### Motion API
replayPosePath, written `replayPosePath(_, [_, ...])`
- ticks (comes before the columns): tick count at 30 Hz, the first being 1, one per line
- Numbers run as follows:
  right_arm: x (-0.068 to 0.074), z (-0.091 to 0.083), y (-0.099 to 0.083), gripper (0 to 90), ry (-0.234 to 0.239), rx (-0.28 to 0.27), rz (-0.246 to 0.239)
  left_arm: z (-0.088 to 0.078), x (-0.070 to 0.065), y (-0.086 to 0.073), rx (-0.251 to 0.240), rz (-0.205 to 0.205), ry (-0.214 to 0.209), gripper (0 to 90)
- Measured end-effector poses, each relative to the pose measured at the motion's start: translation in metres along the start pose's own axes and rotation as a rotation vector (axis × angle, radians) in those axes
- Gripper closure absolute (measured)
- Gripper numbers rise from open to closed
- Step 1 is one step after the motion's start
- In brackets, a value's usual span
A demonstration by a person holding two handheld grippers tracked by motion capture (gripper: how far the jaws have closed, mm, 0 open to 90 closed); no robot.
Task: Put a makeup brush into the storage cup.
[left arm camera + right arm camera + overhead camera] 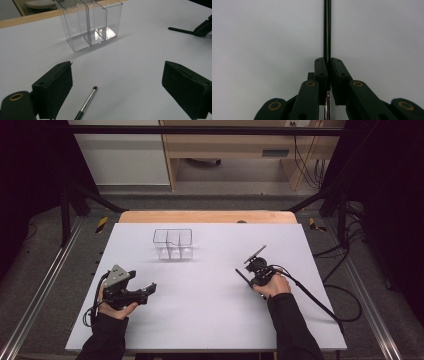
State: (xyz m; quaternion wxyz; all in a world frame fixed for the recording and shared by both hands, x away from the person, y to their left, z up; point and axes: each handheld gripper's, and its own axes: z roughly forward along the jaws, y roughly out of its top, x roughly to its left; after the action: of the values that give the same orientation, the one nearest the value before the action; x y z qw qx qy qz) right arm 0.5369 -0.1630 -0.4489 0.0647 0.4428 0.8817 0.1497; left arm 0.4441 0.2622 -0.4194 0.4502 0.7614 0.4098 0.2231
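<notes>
Right gripper [328, 62] is clamped on a black brush [327, 27] lying at right. Left gripper [117, 82] stands apart over a second brush [86, 103]. Far clear organizer [173, 244] remains unfilled.

On the white table [210, 320], the clear three-compartment plastic organiser [173, 244] stands far centre, one thin black-handled brush [85, 104] lying near left, another slim black brush [243, 277] right.
</notes>
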Motion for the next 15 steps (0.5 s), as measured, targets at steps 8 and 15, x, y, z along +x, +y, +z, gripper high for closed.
replayPosePath(8, [-0.001,-0.007,0.000,84.1,0.007,-0.034,-0.010,0.000,0.000,0.000,-0.001,0.001,0.000,8.9])
replayPosePath(15, [0.000,-0.019,-0.002,84.1,0.032,-0.073,-0.018,0.001,-0.001,0.000,0.002,0.007,-0.002,8.9])
